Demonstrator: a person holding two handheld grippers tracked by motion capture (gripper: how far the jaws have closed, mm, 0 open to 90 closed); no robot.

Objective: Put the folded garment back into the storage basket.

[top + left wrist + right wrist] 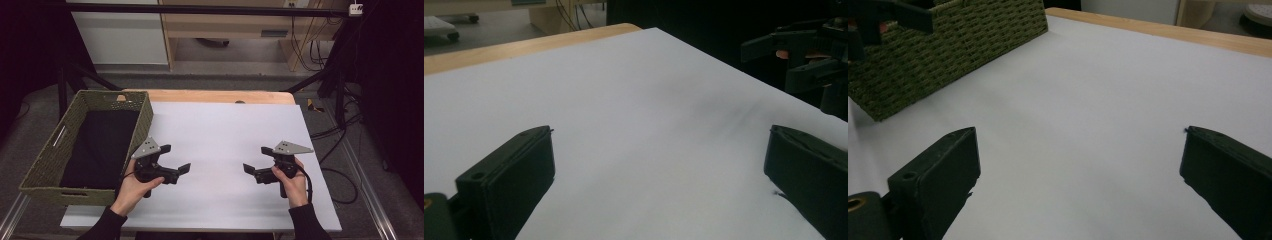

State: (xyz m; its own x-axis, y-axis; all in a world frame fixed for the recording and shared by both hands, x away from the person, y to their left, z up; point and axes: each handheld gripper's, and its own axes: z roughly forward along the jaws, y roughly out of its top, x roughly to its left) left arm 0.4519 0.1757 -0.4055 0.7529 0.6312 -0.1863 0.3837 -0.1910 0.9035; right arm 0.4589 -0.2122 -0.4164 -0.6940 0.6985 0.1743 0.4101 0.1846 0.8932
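Both grippers are hovering low over the white sheet (230, 145) on the table, fingers spread wide and gripping nothing — the left gripper (176, 159) and right gripper (254, 160) are pointing at each other. The woven basket (141, 116) is lying just outboard of the left fingers, long axis running away from the person — clearly nearer the left hand

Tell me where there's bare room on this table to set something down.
The white table sheet is bare between the woven olive-green basket and its right edge, and beyond both grippers to the far wooden strip. Tightest: between the left gripper, open, and the basket. The right gripper, open, has room around it.
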